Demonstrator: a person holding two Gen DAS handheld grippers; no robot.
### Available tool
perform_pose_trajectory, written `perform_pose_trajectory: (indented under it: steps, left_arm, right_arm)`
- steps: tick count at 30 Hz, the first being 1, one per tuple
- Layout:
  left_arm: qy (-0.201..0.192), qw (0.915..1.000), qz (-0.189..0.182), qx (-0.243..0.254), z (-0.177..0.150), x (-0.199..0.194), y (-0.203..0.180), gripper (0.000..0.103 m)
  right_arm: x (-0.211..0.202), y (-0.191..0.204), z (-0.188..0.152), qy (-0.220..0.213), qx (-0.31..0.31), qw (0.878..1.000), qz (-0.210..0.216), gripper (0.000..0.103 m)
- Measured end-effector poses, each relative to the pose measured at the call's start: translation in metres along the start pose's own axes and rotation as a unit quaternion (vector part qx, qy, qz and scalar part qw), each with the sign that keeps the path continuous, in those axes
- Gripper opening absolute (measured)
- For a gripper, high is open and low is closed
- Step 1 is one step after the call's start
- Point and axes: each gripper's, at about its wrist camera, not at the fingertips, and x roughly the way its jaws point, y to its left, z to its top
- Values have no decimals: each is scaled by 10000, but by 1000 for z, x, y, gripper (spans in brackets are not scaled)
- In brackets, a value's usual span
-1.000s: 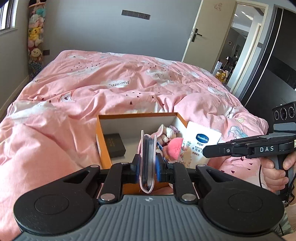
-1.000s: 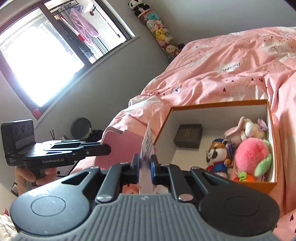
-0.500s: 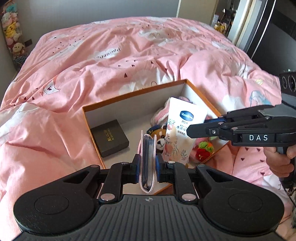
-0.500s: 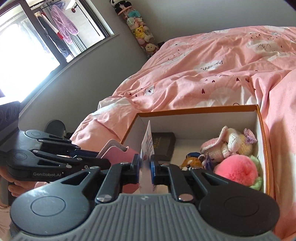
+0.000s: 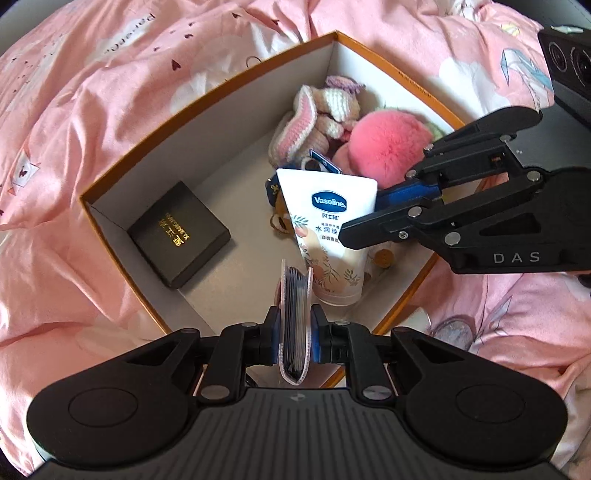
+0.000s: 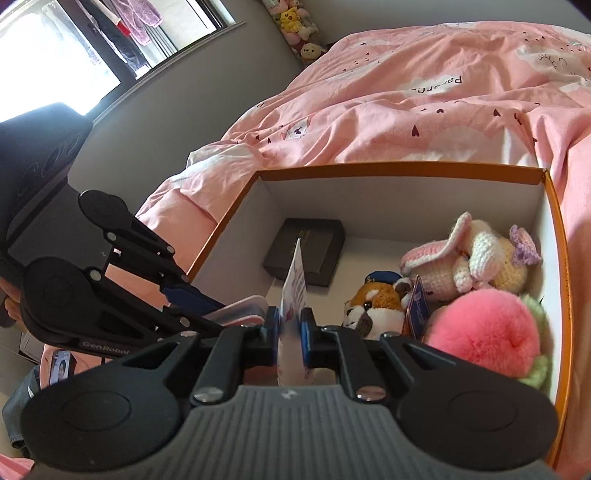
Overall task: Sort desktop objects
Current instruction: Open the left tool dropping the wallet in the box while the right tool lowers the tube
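An orange box [image 5: 207, 92] with white inner walls lies on a pink quilt. My left gripper [image 5: 293, 338] is shut on a pink card holder [image 5: 293, 317] and holds it upright over the box's near corner. My right gripper [image 6: 290, 334] is shut on a white Vaseline tube [image 5: 330, 236], held cap down inside the box; the tube shows edge-on in the right wrist view [image 6: 293, 291]. In the box lie a black case [image 5: 179, 232], a crochet bunny [image 6: 476, 254], a fox plush [image 6: 380, 308] and a pink pompom [image 6: 487, 336].
The pink quilt [image 5: 74, 110] surrounds the box on all sides. A grey wall with a bright window [image 6: 70, 70] and a column of hanging plush toys [image 6: 295, 26] stand beyond the bed. A person's hand holds the left gripper's handle at the left edge.
Both grippers have moved forward and down over the box. The tube has gone from above the right rim to inside the box, and the card holder has come over the near corner.
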Motion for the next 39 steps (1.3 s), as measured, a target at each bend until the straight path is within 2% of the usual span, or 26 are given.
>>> perform_pose_trajectory:
  steps: [6,9,14,20,24,26,30,33,35,39]
  left_arm:
    - [446,9981,-357,236,13,11,13,18]
    - [510,9970,-350,474,21,11,18,20]
    - [402,9938,297,990,26,17,14,28]
    - [282,9871,713,1408,27,27,9,37]
    - [398,9758,1026,1892,29,43,3,53]
    - [439,9718,1066,2058,31,49,2,59]
    - [617,9741,796,2024,35,57,10,66]
    - [523,9773,641,1949,36,54,18,67]
    - [343,9798,727,1832,36,47,23,66]
    - [112,9791,782,1874,33,31,27,66]
  right_arm:
    - [18,-4,4,234,-83,9997,35,13]
    - [25,-5,6,301,-106,9995,21,13]
    - [36,-9,9,395,-23,9992,94,13]
    - [48,-11,13,537,22,9985,37,13]
    - [49,-11,18,603,38,9982,-30,13]
    - [47,-9,19,590,-50,9982,-87,13]
    - [44,-15,21,549,33,9984,-148,13]
    - [45,-17,25,484,78,9987,-170,13]
    - [48,-16,27,491,44,9987,-157,13]
    - [53,-13,28,498,-35,9986,-152,13]
